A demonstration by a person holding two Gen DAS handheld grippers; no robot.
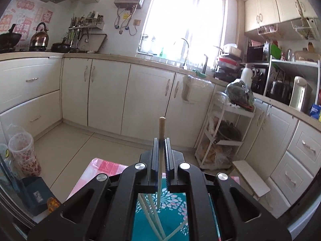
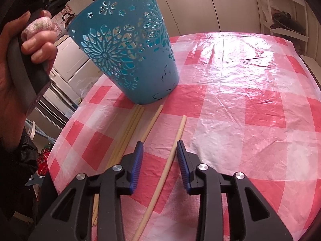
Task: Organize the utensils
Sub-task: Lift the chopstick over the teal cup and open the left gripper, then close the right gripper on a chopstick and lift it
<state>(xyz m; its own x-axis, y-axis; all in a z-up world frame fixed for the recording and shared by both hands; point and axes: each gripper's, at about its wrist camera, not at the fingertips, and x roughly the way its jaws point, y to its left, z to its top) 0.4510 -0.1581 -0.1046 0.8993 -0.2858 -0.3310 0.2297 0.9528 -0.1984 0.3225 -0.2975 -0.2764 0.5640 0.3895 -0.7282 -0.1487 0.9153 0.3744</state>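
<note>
- Left gripper [image 1: 161,140]: clenched on 1 held chopstick [image 1: 161,132]. Long axis approx. vertical; rounded wooden butt end points up above the fingertips, thin end points down into the blue holder [image 1: 172,217] directly below.
- Inside holder, left wrist view: at least 3 more pale sticks, leaning at angles; exact count cannot be told.
- Blue holder [image 2: 128,46], right wrist view: 1 pc, perforated flower pattern, stands on the checked tablecloth [image 2: 250,92], rim toward the person's left hand [image 2: 30,46].
- Right gripper [image 2: 159,152]: released, jaws spread wide, gripping nothing. It sits low over the cloth.
- Centre chopstick [image 2: 170,154]: lies on the cloth between the open fingers, touching neither as far as visible. Long axis runs near-to-far; thick end points away, toward the holder side.
- Loose chopsticks [image 2: 130,128] on cloth: 5 visible in total incl. the centre one: 3 bunched side by side at left, ends at the holder base; 1 beside them; all roughly parallel.
</note>
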